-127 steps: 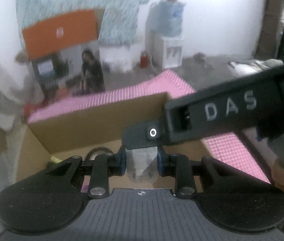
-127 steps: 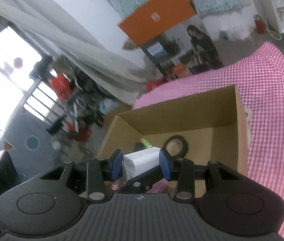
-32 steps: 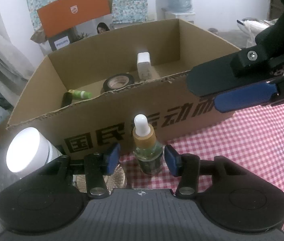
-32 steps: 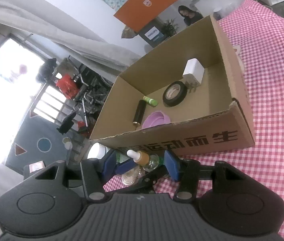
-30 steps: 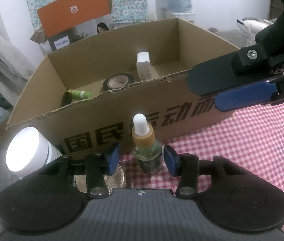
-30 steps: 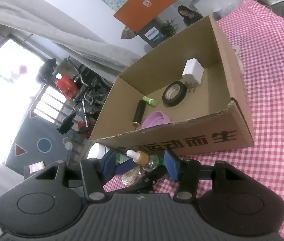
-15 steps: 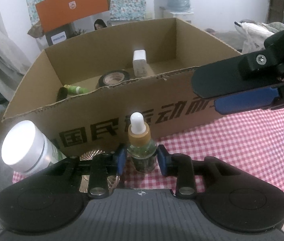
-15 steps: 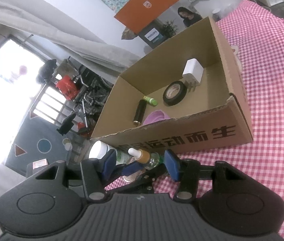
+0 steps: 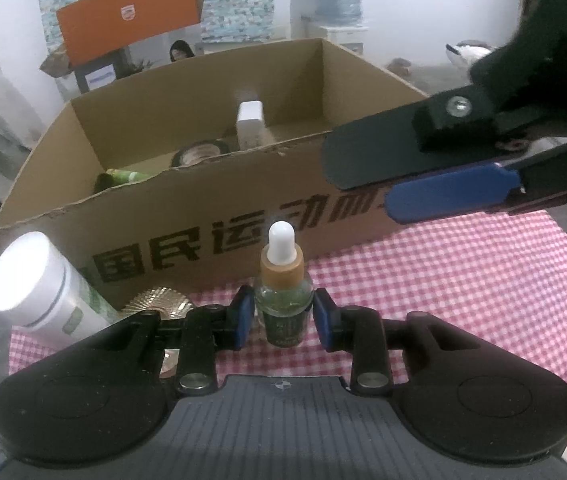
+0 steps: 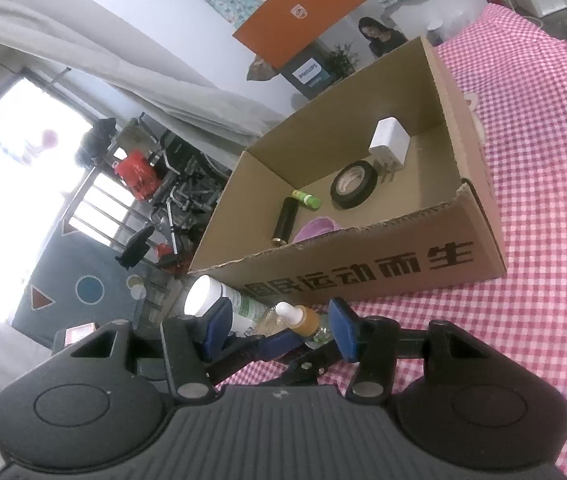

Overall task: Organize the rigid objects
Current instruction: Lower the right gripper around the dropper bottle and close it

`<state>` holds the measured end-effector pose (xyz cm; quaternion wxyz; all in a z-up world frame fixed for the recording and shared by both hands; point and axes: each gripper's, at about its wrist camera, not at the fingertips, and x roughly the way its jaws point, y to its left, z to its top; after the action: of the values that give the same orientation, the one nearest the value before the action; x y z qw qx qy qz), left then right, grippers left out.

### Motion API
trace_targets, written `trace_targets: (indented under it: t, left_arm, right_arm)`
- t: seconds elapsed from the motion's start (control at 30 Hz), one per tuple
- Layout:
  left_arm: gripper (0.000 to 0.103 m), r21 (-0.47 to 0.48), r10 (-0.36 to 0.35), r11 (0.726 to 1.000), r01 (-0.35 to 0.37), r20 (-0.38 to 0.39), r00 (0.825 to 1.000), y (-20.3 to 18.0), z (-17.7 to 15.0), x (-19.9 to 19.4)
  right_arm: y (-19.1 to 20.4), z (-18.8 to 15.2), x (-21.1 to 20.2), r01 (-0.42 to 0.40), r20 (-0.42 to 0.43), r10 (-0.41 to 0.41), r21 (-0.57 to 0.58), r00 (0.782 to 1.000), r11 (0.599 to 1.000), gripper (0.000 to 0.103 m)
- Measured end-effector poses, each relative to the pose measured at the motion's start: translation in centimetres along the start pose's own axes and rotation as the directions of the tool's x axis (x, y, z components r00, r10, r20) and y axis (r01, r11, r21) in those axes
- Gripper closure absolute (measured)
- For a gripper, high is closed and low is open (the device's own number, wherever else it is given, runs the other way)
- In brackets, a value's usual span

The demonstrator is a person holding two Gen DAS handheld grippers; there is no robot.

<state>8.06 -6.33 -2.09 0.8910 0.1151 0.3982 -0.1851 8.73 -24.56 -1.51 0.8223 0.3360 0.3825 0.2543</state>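
Note:
A small dropper bottle (image 9: 283, 280) with a white bulb and amber collar stands on the checked cloth before the cardboard box (image 9: 243, 216). My left gripper (image 9: 283, 314) is shut on its glass body. It also shows in the right wrist view (image 10: 303, 320). My right gripper (image 10: 279, 330) is open and empty, above and right of the bottle; its blue pad (image 9: 451, 196) crosses the left wrist view. The box (image 10: 363, 268) holds a white charger (image 10: 389, 146), black tape roll (image 10: 353, 184), black tube (image 10: 285, 220), green tube (image 10: 307, 199) and a pink lid (image 10: 317, 229).
A white bottle with a green label (image 9: 39, 284) lies left of the dropper bottle, next to a gold ribbed lid (image 9: 159, 300). The pink checked cloth (image 10: 543, 200) spreads right of the box. The table's left edge is close to the white bottle.
My left gripper's jaws have closed from wide open onto the dropper bottle. The right gripper let go of the white charger, which now stands in the box, and drew back.

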Motion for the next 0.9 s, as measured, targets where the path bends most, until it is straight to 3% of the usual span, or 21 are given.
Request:
trace_targets:
  t: [0.57,0.9]
  left_arm:
    - [0.07,0.03,-0.06,0.998,0.059,0.048,0.997,-0.4,-0.7,0.0]
    - [0.049,0.057,-0.067,0.996,0.061,0.105,0.992,0.4,-1.5,-1.1]
  right_arm:
    - [-1.4,0.3,0.0,0.055,0.012,-0.056,0.034,0.998,0.998,0.047]
    - [-1.7,0.5,-0.2,0.09,0.026,-0.09,0.028,0.996,0.996,0.047]
